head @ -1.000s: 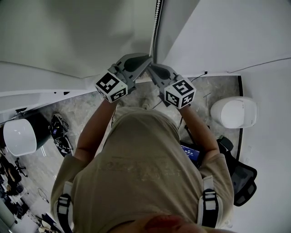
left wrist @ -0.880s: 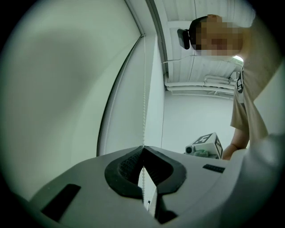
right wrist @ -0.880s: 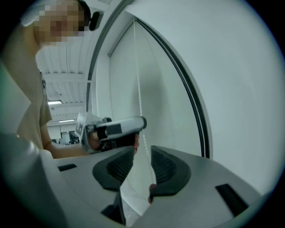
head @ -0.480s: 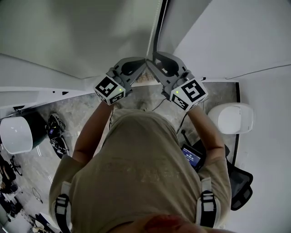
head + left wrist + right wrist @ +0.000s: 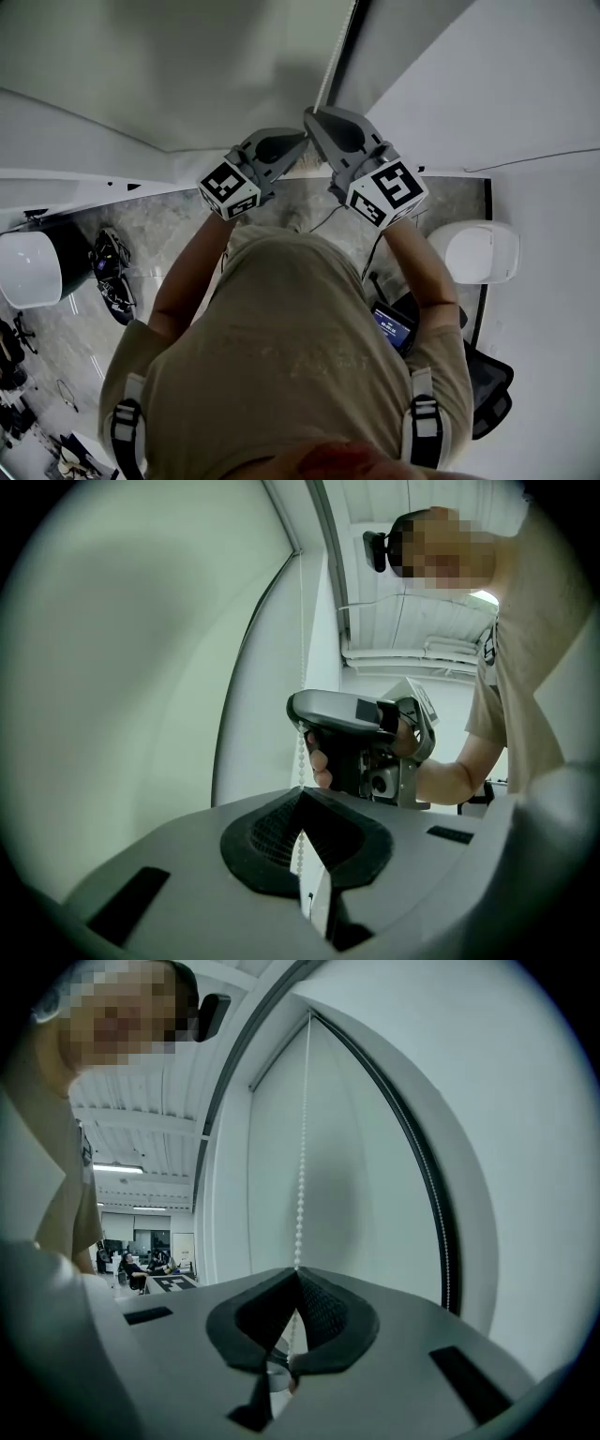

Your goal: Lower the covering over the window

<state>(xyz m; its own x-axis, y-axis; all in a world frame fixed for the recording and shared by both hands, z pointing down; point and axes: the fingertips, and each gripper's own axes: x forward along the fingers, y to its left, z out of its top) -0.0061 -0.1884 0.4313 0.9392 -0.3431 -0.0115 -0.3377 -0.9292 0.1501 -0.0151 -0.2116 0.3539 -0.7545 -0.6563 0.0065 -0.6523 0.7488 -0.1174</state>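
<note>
Chain of white beads hangs down the right edge of the pale blind, on the far side of the person's body. The left gripper is clamped tight on the chain, which runs on down between its jaws. The right gripper has just closed on the same chain, pinching it just above the left one, with the two tips close together.

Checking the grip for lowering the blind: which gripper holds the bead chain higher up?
The right gripper: its jaws pinch the bead chain above the left gripper, which grips lower down.
</note>
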